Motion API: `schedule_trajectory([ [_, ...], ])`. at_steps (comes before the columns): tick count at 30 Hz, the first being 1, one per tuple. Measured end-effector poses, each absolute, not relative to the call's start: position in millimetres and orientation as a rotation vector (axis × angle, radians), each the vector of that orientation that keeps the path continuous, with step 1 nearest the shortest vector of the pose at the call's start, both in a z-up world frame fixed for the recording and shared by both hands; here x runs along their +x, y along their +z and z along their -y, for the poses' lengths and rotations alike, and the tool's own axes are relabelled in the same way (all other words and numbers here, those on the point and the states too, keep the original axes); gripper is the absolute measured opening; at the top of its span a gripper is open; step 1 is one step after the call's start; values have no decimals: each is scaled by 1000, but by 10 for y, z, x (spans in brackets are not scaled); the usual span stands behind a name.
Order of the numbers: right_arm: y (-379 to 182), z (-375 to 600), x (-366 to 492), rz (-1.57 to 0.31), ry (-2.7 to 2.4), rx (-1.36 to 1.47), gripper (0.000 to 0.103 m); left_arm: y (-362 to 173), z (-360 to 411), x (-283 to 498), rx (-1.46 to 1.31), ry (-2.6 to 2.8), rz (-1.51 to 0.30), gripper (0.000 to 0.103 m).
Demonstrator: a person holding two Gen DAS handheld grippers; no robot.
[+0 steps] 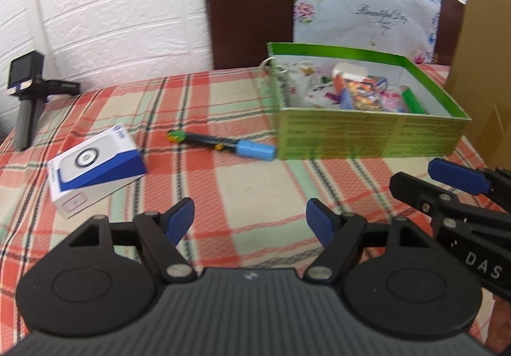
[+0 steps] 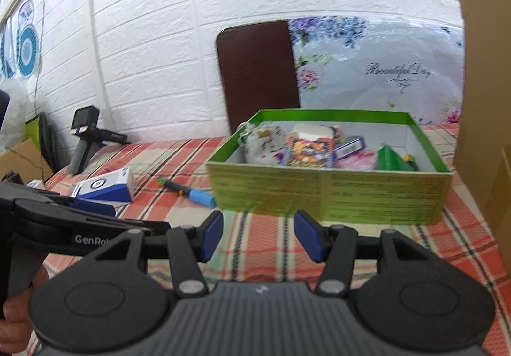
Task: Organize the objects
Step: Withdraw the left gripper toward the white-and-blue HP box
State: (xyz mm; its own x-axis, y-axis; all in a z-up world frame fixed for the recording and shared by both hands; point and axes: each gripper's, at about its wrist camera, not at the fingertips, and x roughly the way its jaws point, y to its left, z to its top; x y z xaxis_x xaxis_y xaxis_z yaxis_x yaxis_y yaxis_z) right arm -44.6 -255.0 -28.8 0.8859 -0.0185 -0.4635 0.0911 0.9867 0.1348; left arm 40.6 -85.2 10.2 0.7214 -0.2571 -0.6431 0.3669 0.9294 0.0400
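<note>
While both grippers hover over the plaid surface (image 1: 249,170) with nothing between their jaws, the left gripper (image 1: 250,221) stands spread wide and the right gripper (image 2: 258,236) partly spread. At centre frame in the left view, a blue-capped pen (image 1: 223,142) lies just left of the green box (image 1: 367,135), with a blue-and-white carton (image 1: 95,164) at left.

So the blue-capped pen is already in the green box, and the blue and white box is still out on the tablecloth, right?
Not quite. The blue-capped pen is not in the green box; it lies on the tablecloth just left of it, as the left wrist view shows. The blue and white box is indeed still out on the cloth.
</note>
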Motion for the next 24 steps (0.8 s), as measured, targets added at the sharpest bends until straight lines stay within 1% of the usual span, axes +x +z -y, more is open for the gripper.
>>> schedule_trajectory([
  [10, -415, 2011, -253, -561, 74, 62, 51, -98, 344, 535, 120, -242, -720, 80],
  [17, -582, 1539, -50, -632, 211, -29, 52, -211, -179, 604, 77, -164, -743, 80],
  [19, -629, 1425, 44, -654, 254, -46, 54, -212, -388, 640, 43, -140, -748, 80],
  [22, -689, 1253, 228, -658, 302, -80, 60, -171, -713, 742, -47, -108, -754, 80],
  [24, -704, 1148, 390, -642, 320, -106, 68, -124, -904, 845, -111, -89, -755, 80],
])
